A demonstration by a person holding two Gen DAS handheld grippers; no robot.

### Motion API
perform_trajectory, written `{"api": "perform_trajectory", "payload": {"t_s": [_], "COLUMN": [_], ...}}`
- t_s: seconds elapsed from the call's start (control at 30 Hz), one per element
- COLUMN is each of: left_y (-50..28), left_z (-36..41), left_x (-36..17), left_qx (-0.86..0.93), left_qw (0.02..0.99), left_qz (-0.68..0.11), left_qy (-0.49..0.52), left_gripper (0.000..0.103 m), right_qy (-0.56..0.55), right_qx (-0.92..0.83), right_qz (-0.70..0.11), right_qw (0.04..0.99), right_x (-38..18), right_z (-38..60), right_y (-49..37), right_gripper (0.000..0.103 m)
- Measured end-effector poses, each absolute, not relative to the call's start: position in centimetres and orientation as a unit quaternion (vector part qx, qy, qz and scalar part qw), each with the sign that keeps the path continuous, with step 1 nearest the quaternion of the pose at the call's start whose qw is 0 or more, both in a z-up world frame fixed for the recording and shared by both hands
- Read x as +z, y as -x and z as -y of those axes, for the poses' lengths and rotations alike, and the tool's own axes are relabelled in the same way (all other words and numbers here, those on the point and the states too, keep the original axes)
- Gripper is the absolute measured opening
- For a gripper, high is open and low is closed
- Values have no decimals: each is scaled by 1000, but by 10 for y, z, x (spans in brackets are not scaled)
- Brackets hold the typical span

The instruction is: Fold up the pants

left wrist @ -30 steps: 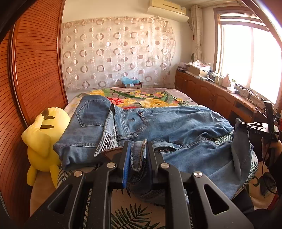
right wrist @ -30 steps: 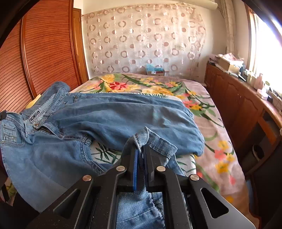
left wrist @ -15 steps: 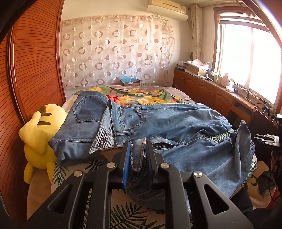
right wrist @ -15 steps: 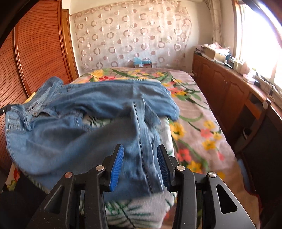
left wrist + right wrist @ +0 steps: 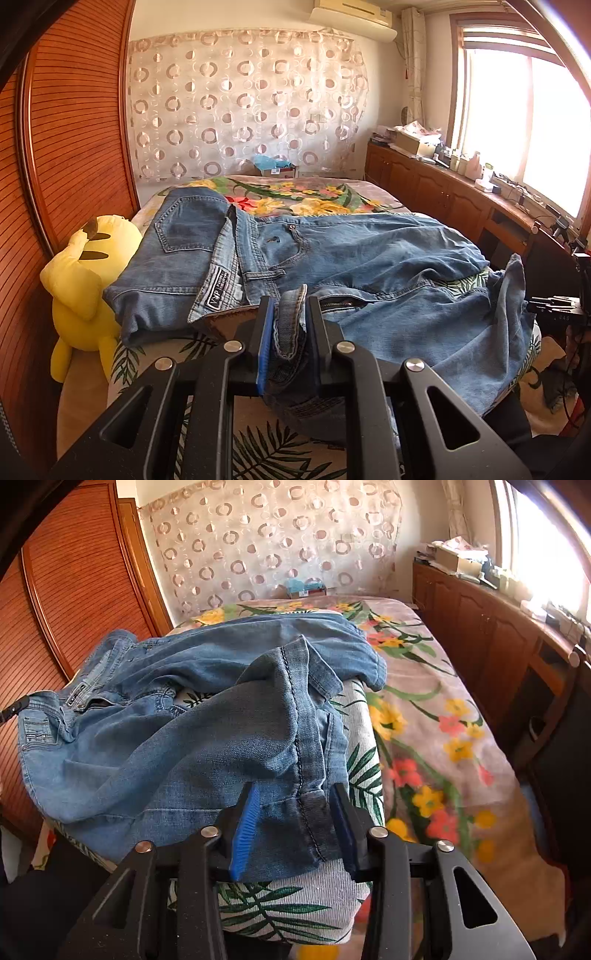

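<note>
Left hand-held gripper [image 5: 289, 314] is pinching a bunched fold of the faded blue denim jeans [image 5: 332, 258] at the waistband, jaws nearly closed on it. Right hand-held gripper [image 5: 295, 805] has just been closing, but its blue pads [image 5: 245, 823] are sitting apart with the leg hem lying loose between them. Jeans are sprawling across the flowery bedspread [image 5: 424, 720], next to a yellow plush toy [image 5: 81, 280].
</note>
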State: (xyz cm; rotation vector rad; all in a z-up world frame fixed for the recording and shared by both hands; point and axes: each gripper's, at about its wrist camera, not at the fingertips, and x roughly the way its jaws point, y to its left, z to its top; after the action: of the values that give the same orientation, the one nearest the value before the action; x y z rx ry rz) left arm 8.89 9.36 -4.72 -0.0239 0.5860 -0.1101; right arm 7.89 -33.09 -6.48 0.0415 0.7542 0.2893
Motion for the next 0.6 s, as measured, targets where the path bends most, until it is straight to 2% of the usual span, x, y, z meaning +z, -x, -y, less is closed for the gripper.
{"api": "perform_trajectory", "payload": {"t_s": [0.07, 0.17, 0.6], "left_y": [-89, -90, -93], "left_z": [-97, -100, -103], "left_x": [-47, -48, -37], "left_qx": [-53, -53, -51], "left_qw": [956, 956, 961], "left_qz": [-288, -289, -273], "left_qy": [15, 19, 17], "left_gripper": [18, 18, 18], "right_qy": [-22, -13, 9], "right_qx": [148, 152, 106], "right_qz": [-364, -357, -264], "right_qw": [919, 922, 958], "right_x": [-63, -59, -20], "right_z": [333, 333, 339], "right_y": [-78, -75, -50], "right_gripper": [7, 1, 0]}}
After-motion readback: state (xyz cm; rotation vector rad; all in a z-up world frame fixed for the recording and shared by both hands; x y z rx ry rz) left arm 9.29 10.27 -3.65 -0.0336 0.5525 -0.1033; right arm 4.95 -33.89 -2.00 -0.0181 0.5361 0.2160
